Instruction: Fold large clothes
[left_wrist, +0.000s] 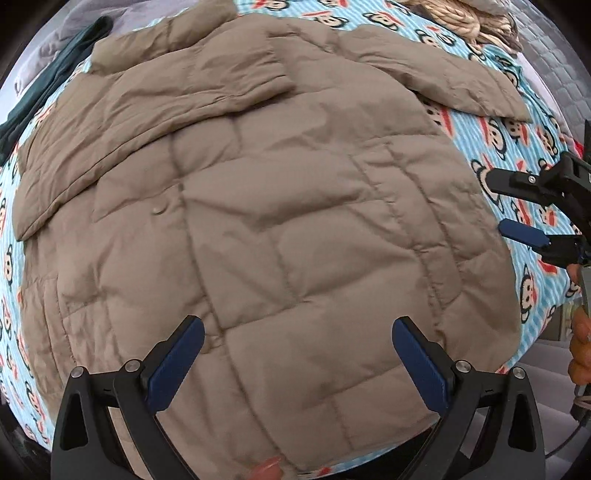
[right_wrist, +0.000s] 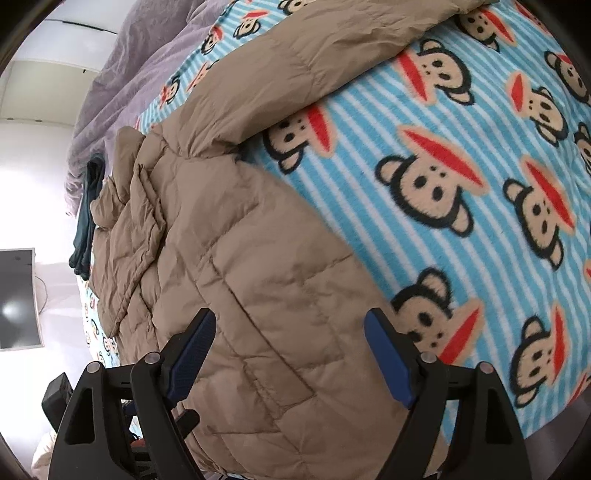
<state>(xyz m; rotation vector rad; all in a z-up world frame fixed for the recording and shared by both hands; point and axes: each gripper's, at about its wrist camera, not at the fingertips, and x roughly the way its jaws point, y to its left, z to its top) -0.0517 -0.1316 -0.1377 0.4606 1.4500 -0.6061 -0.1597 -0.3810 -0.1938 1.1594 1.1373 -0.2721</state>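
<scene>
Tan quilted fabric fills both views: a large puffy down jacket (left_wrist: 280, 206) lies spread on a bed covered by a blue-and-white striped fleece blanket printed with cartoon monkey faces (right_wrist: 461, 177). One sleeve (left_wrist: 192, 103) is laid across the chest; the other sleeve (left_wrist: 439, 74) lies outward onto the blanket. The jacket's surface is crinkled and stitched in squares, with a snap button (left_wrist: 159, 209) near the front placket.

Judging by this layout, the folding is midway: one sleeve in, the second not yet brought over. The left gripper (left_wrist: 297, 332) points down over the jacket's lower body, jaws wide apart and holding nothing. The right gripper (right_wrist: 290, 325) hovers above the jacket's side edge near the hem, its jaws also spread with nothing between them, cloth only beneath.

A likely next move is to lower onto an edge, pinch through the thick padding, and lift the side or hem over. The puffy fill may slip or spring back, so a deep bite on the seam would help.

Beyond the jacket lie a dark green folded garment (left_wrist: 55, 74) and a grey-purple quilt (right_wrist: 136, 62).
</scene>
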